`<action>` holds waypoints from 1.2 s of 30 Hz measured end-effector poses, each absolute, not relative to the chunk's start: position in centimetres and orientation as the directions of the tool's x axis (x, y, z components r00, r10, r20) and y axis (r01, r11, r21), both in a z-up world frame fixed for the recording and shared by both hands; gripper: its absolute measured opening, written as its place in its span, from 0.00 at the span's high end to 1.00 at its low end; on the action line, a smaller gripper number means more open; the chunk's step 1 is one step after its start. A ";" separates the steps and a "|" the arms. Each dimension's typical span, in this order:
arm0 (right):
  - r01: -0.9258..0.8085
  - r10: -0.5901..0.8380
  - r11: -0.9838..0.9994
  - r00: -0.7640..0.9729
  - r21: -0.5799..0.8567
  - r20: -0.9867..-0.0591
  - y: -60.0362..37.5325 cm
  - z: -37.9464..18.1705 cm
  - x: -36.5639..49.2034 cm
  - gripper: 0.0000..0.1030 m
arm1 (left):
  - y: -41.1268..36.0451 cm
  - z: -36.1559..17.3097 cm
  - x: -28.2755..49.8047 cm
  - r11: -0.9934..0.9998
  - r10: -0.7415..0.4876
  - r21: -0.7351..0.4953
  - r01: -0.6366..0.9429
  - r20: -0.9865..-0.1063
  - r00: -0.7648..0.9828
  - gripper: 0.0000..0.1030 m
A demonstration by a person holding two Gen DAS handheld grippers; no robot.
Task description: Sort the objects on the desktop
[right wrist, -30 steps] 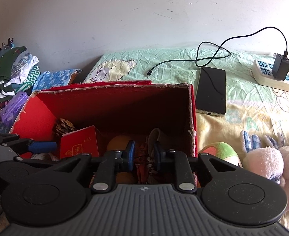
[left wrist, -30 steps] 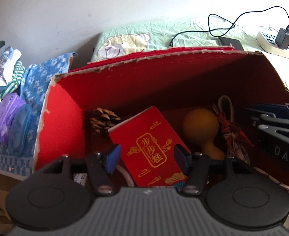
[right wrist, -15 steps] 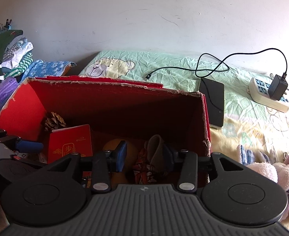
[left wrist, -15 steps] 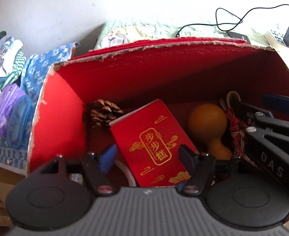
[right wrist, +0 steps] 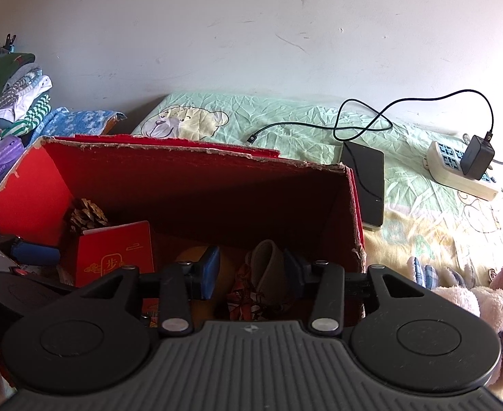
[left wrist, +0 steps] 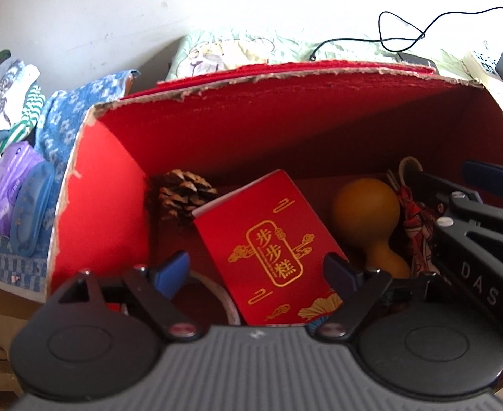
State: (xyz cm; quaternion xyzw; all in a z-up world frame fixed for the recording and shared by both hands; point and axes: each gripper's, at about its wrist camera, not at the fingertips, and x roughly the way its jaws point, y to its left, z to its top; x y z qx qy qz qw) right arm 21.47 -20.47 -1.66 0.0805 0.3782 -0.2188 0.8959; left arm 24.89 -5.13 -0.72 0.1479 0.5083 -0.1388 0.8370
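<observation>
A red cardboard box (left wrist: 285,120) (right wrist: 196,185) holds a pine cone (left wrist: 183,191) (right wrist: 87,212), a small red packet with gold characters (left wrist: 268,250) (right wrist: 114,253), an orange gourd (left wrist: 367,219) and a folded red patterned umbrella with a tan handle (left wrist: 415,226) (right wrist: 265,274). My left gripper (left wrist: 258,270) is open and empty above the red packet. My right gripper (right wrist: 251,274) is open, its fingers on either side of the umbrella handle and apart from it. It also shows in the left wrist view (left wrist: 484,212).
A black phone (right wrist: 364,185), a charging cable (right wrist: 371,123) and a white power strip (right wrist: 456,167) lie on the green bedsheet to the right of the box. Plush toys (right wrist: 474,301) lie at the right. Folded clothes (right wrist: 11,102) and purple packs (left wrist: 8,188) are at the left.
My right gripper has opened wider around the umbrella handle and let go of it. Both grippers have risen a little, and the left one has stayed open.
</observation>
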 end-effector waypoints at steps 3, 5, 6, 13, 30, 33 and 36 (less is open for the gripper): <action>0.456 -0.338 0.889 0.616 -0.027 -0.712 -20.4 -1.7 21.5 0.56 | -5.2 -0.8 24.9 0.917 -0.078 0.110 0.383 -0.893 0.443 0.14; 0.458 -0.341 0.888 0.614 -0.030 -0.712 -20.4 -1.7 21.5 0.56 | -5.2 -0.8 24.9 0.916 -0.077 0.111 0.385 -0.894 0.442 0.13; 0.459 -0.343 0.888 0.613 -0.032 -0.712 -20.4 -1.7 21.5 0.56 | -5.3 -0.9 24.9 0.915 -0.077 0.112 0.387 -0.894 0.441 0.12; 0.465 -0.352 0.884 0.611 -0.038 -0.709 -20.3 -1.8 21.5 0.57 | -5.4 -1.0 24.9 0.912 -0.072 0.120 0.393 -0.895 0.440 0.10; 0.467 -0.361 0.883 0.607 -0.051 -0.708 -20.3 -2.0 21.7 0.57 | -5.6 -1.2 25.1 0.905 -0.065 0.130 0.404 -0.898 0.435 0.09; 0.466 -0.363 0.883 0.605 -0.054 -0.709 -20.3 -2.0 21.8 0.56 | -5.6 -1.3 25.1 0.904 -0.065 0.131 0.406 -0.898 0.434 0.09; 0.466 -0.364 0.883 0.605 -0.055 -0.708 -20.3 -1.9 21.8 0.56 | -5.6 -1.3 25.0 0.903 -0.066 0.130 0.410 -0.900 0.431 0.08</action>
